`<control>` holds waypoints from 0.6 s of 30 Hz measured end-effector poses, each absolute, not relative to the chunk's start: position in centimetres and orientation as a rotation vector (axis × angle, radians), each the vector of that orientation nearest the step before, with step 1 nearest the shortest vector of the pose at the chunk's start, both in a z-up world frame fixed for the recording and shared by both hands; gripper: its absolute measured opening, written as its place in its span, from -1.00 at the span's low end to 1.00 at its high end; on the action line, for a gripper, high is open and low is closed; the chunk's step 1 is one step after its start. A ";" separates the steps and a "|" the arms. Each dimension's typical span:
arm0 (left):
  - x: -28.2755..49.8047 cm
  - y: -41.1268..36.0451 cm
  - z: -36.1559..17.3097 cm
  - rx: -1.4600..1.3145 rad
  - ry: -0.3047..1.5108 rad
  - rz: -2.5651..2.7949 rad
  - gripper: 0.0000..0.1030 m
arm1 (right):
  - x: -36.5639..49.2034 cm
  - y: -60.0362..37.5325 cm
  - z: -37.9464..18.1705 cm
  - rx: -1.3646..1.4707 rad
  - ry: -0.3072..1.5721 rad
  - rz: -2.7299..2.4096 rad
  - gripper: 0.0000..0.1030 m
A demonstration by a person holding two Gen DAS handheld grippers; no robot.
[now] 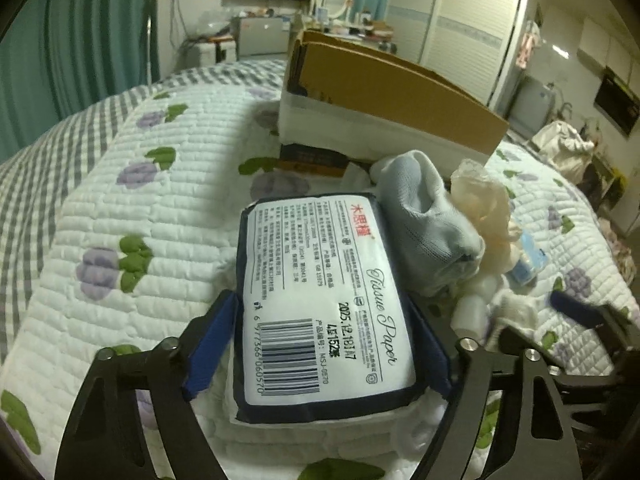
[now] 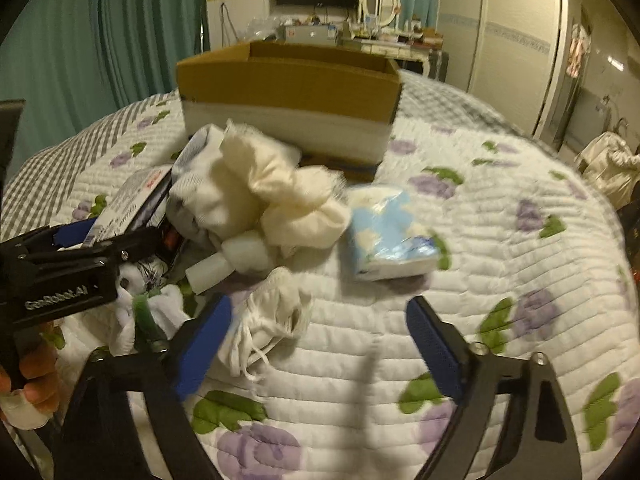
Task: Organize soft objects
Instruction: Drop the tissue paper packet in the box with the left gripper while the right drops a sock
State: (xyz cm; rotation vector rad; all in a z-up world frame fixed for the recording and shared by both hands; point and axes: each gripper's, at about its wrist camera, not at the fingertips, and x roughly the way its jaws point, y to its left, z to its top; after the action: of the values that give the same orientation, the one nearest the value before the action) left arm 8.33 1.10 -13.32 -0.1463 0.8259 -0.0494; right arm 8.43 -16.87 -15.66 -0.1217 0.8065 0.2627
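Two claws at work: both over the quilt [image 2: 500, 240], facing the cardboard box [image 2: 288, 92], likely the bin for the soft things.
Tissue pack [image 1: 324, 300]: clamped flat between the left gripper [image 1: 324, 344] pads (label up), beside the grey sock [image 1: 424, 232].
Right gripper [image 2: 320, 344]: jaws spread wide, holding nothing.
White mask [image 2: 276, 312]: just inside its left pad [image 2: 204, 344], the likely next pick.
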 end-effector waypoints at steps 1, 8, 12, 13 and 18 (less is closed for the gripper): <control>8.2 1.2 -13.2 -0.149 0.820 -0.052 0.48 | 8.5 -16.7 -15.9 -0.110 0.811 0.279 0.41; 6.4 1.9 -11.6 -0.130 0.768 -0.016 0.41 | 7.6 -15.6 -15.2 -0.099 0.784 0.371 -0.36; 4.5 2.6 -10.1 -0.119 0.724 0.007 0.41 | 6.2 -16.0 -13.2 -0.075 0.706 0.355 -0.39; 4.1 2.6 -9.8 -0.114 0.717 0.013 0.41 | 5.9 -16.0 -12.6 -0.075 0.692 0.354 -0.39; 2.3 2.8 -7.2 -0.107 0.673 0.019 0.41 | 3.7 -16.5 -9.6 -0.090 0.622 0.358 -0.39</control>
State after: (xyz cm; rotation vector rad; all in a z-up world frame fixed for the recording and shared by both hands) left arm 2.35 2.80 -7.21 -0.1068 0.6730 0.0185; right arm 3.72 -16.45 -9.63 -0.0896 0.6224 0.3578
